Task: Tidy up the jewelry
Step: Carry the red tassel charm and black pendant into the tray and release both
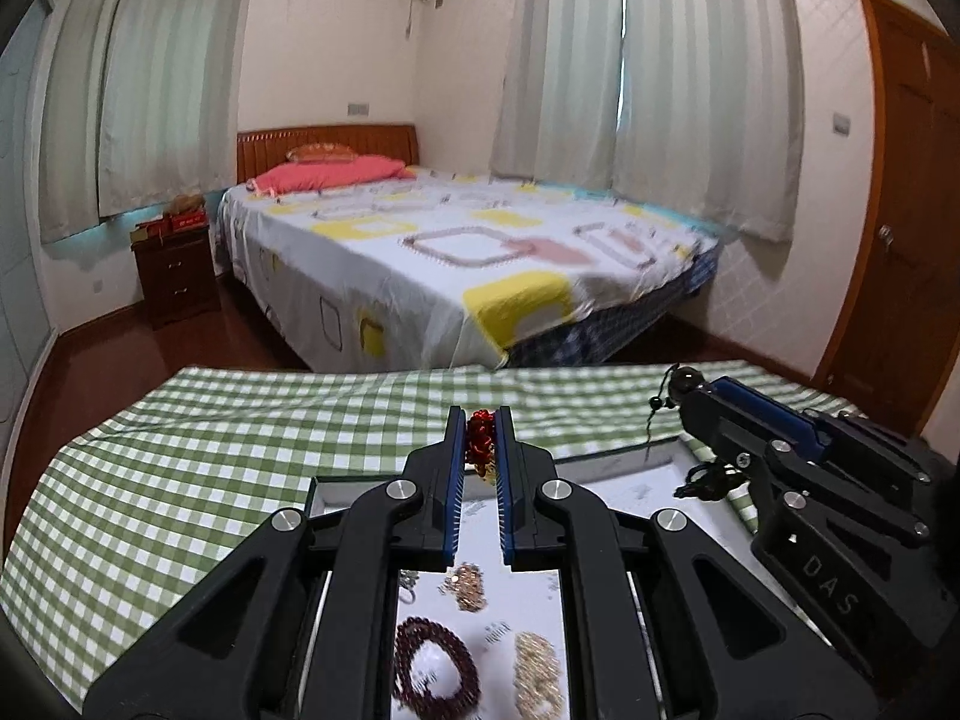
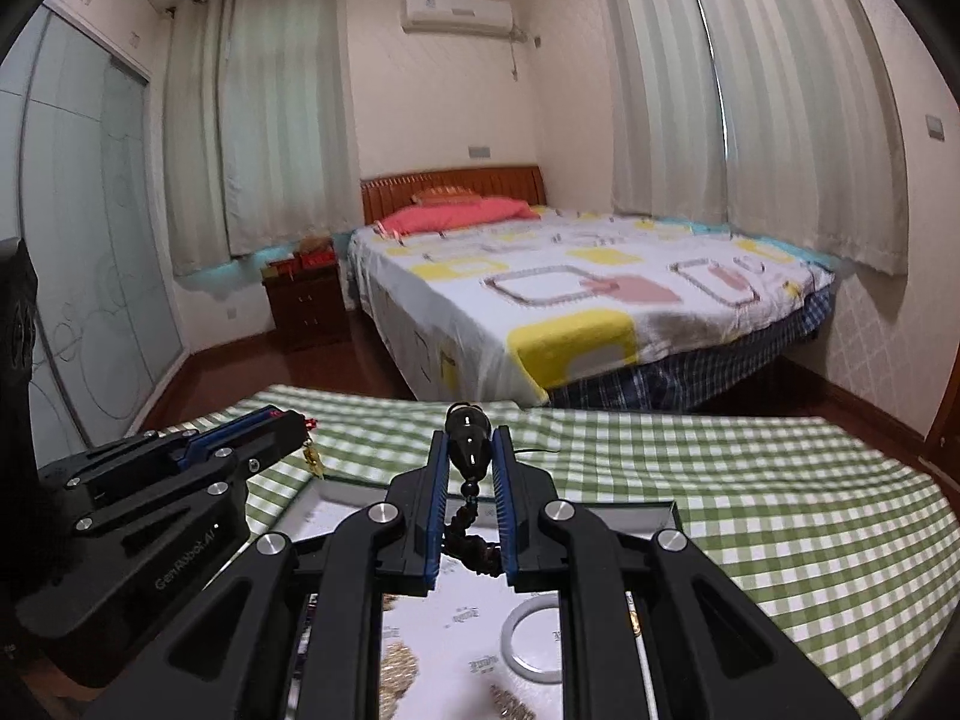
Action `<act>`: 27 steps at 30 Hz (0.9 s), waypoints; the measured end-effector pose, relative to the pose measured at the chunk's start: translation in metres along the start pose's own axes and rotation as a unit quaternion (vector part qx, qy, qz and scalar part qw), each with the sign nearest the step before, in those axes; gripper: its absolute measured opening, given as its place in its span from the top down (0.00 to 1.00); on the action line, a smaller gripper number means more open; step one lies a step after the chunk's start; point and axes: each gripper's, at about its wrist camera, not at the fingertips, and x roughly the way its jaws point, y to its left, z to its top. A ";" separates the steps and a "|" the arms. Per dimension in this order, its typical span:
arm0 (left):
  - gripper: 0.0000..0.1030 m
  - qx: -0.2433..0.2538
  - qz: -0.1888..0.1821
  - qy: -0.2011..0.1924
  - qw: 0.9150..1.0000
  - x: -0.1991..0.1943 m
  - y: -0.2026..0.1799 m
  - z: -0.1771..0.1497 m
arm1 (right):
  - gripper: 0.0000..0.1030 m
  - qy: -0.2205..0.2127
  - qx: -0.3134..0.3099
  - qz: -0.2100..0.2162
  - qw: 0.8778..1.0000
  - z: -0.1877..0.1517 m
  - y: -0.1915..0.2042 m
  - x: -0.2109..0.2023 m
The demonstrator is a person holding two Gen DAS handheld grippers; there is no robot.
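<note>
Left tongs [image 1: 480, 450] clenched on a red bead ornament [image 1: 480, 441], right tongs [image 2: 471, 456] clenched on a dark beaded strand [image 2: 469, 441], both raised above the tray [image 2: 636, 513] on the checked table [image 2: 750, 480].

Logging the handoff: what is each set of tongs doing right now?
Left tongs: closed on a red beaded ornament.
Right tongs: closed on a glossy black bead pendant with a dark beaded string.

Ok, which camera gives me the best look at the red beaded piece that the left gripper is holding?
The left wrist view: the red beaded piece sits centred between the left gripper pads, shut on it. The right wrist view shows only a red speck and a dangling gold bit at that gripper's tip, seen side-on.
</note>
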 end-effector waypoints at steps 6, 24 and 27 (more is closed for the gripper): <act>0.90 -0.005 0.012 0.061 0.998 0.061 0.005 -0.008 | 0.85 0.044 0.009 -0.010 0.999 -0.014 -0.014 0.048; 0.90 0.008 0.030 0.199 0.980 0.137 0.002 -0.036 | 0.85 0.194 0.020 -0.016 0.981 -0.035 -0.024 0.117; 0.87 0.012 0.030 0.203 0.979 0.138 0.000 -0.036 | 0.85 0.205 0.023 -0.016 0.978 -0.038 -0.025 0.120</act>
